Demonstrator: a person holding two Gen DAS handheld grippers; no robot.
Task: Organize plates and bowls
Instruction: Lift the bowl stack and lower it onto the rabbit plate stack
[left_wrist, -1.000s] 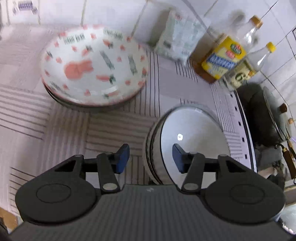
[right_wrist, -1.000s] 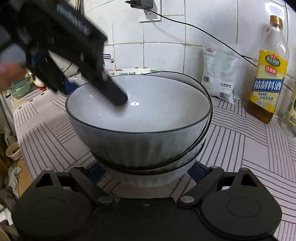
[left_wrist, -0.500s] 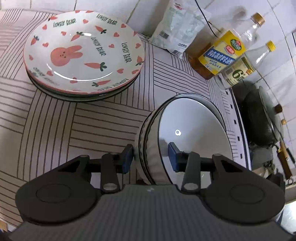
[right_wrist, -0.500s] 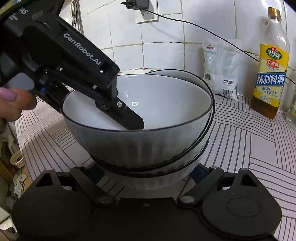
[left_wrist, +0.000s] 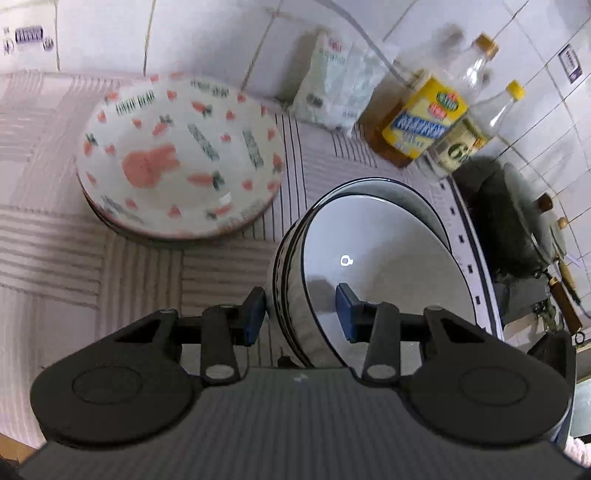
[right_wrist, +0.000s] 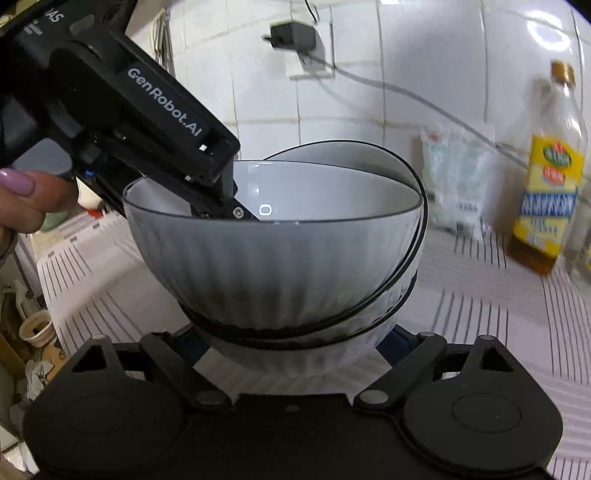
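Left tongs (left_wrist: 300, 310) half shut astride the bowls' (left_wrist: 376, 258) rim; just closed, contact unclear; right tongs (right_wrist: 295, 341) clasp stack base; may slip.

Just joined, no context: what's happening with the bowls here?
A person works a gripper in each hand on a nested stack of grey bowls. The left gripper straddles the stack's rim, its jaws having just closed in. The right gripper flanks the stack's base. A stack of carrot-print plates sits beside.
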